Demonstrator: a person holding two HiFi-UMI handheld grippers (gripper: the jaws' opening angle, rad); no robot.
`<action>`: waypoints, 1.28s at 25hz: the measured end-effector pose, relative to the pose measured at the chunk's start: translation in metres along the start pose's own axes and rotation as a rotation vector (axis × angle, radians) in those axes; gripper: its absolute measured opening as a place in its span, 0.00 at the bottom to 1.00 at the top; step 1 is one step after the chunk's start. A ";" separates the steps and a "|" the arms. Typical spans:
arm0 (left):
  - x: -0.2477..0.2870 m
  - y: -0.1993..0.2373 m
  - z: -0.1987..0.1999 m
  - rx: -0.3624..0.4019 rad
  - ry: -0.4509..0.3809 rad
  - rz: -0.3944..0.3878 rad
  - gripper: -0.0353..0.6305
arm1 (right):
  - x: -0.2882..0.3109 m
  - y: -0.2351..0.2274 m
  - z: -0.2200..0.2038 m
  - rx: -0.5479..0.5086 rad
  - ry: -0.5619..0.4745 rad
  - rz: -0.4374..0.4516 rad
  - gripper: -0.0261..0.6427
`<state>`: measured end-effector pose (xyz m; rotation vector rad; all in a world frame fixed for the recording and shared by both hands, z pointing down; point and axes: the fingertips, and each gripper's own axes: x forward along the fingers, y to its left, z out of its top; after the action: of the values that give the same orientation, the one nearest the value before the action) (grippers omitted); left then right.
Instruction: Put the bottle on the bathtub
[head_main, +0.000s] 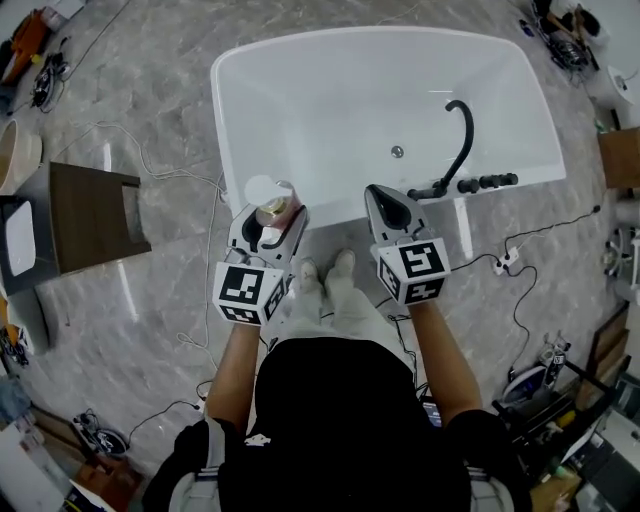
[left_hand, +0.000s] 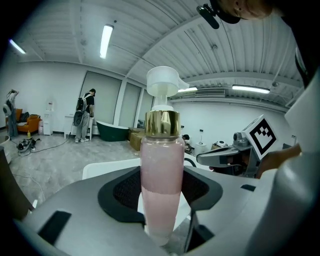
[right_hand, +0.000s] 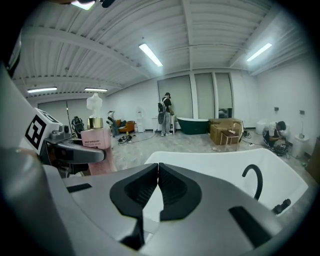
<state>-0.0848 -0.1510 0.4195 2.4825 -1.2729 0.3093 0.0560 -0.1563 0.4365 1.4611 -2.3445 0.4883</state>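
Observation:
A pink pump bottle (left_hand: 161, 180) with a gold collar and a white pump head stands upright between the jaws of my left gripper (left_hand: 161, 220), which is shut on it. In the head view the bottle (head_main: 270, 203) hangs at the near rim of the white bathtub (head_main: 330, 70), held by the left gripper (head_main: 266, 228). My right gripper (head_main: 392, 207) is shut with nothing in it, its tip over the near rim beside the black tap (head_main: 458, 150). The right gripper view shows the bottle (right_hand: 97, 150) at the left and the gripper (right_hand: 156, 187) with its jaws closed together.
A dark wooden cabinet (head_main: 92, 217) stands on the marble floor left of the tub. Cables (head_main: 150, 160) trail over the floor on both sides. Black tap knobs (head_main: 486, 183) line the tub's near right rim. A person (left_hand: 85, 115) stands far off by a green tub (right_hand: 194, 125).

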 end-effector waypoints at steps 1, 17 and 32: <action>0.003 0.003 -0.006 -0.001 0.006 0.004 0.41 | 0.003 -0.002 -0.007 0.008 0.011 -0.002 0.07; 0.060 0.014 -0.134 -0.030 0.162 -0.007 0.41 | 0.041 -0.021 -0.127 0.065 0.187 0.020 0.07; 0.110 0.013 -0.229 0.016 0.268 -0.032 0.41 | 0.068 -0.028 -0.207 0.117 0.278 0.043 0.07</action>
<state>-0.0412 -0.1512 0.6703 2.3743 -1.1230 0.6227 0.0736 -0.1275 0.6533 1.2987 -2.1612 0.7980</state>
